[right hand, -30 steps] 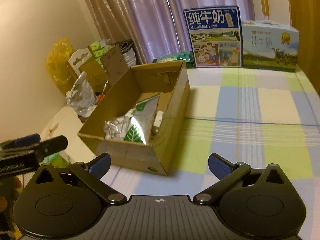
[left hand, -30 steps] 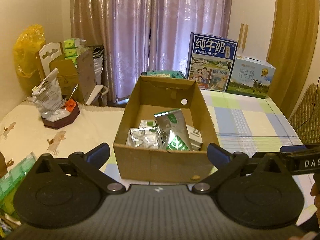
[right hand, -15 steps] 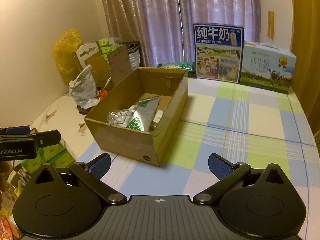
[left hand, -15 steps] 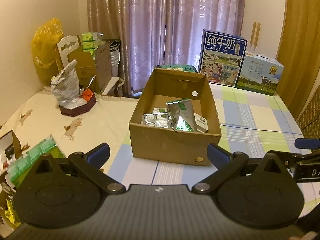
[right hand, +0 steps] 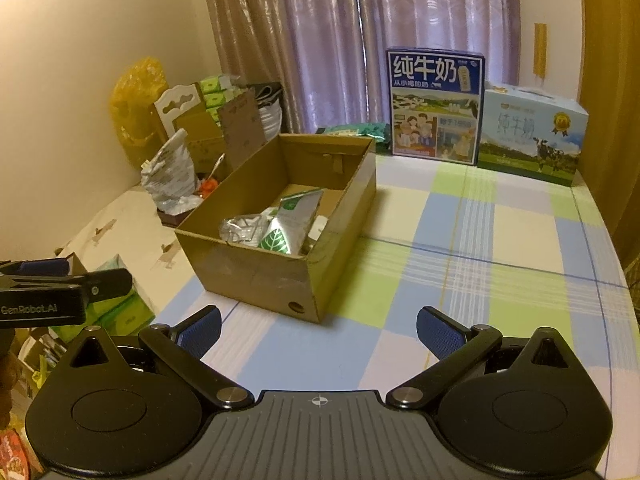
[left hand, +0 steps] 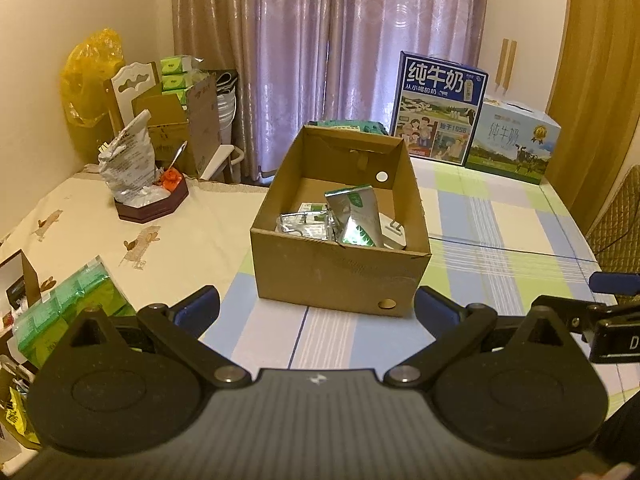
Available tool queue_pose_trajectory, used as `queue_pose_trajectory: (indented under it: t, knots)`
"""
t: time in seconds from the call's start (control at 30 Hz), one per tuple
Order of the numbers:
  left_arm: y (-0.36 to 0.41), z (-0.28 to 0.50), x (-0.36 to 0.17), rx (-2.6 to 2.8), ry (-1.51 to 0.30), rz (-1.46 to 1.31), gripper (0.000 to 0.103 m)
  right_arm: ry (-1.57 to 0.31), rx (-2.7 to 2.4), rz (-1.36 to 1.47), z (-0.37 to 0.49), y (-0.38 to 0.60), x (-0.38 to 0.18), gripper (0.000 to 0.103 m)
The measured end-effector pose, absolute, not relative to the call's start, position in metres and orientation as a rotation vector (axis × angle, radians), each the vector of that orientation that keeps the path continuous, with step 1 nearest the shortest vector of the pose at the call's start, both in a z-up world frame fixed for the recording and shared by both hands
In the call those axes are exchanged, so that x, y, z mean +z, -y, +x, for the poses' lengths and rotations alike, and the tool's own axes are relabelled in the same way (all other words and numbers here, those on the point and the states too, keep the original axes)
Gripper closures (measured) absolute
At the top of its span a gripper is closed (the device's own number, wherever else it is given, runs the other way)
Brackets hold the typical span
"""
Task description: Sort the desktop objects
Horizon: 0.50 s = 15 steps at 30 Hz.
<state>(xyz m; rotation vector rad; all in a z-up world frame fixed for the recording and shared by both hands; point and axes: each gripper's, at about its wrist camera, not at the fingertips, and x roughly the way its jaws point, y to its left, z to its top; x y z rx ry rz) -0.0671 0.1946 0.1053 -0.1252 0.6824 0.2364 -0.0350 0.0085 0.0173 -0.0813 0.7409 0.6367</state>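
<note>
Both grippers empty, jaws spread wide: left gripper, right gripper.

Cardboard box sits straight ahead of the left fingers and ahead-left of the right fingers, clear of both. Inside it: a silver-green foil pouch leaning upright, crumpled foil packets just left of it, and something white at the right that I can't identify.

Still outside the box: green tissue packs, just left of the left gripper's left finger.

Handling guess: tissue packs look light and soft, with slick film. Pinch across the narrow edge, moderate squeeze. Foil pouches are light, crinkly and slippery, so grip the flat sealed edge. Box walls are thin card; pinching one wall would likely flex it.
</note>
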Motion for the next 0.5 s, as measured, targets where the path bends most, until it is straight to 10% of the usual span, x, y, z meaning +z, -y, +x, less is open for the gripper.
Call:
queue_pose_trajectory:
  t: [0.5]
  knots:
    - [-0.191, -0.0663, 0.1039, 0.234, -0.679, -0.113, 0.001, -0.749, 0.646, -0.084, -0.0341, -0.0094, 0.0117, 0.002]
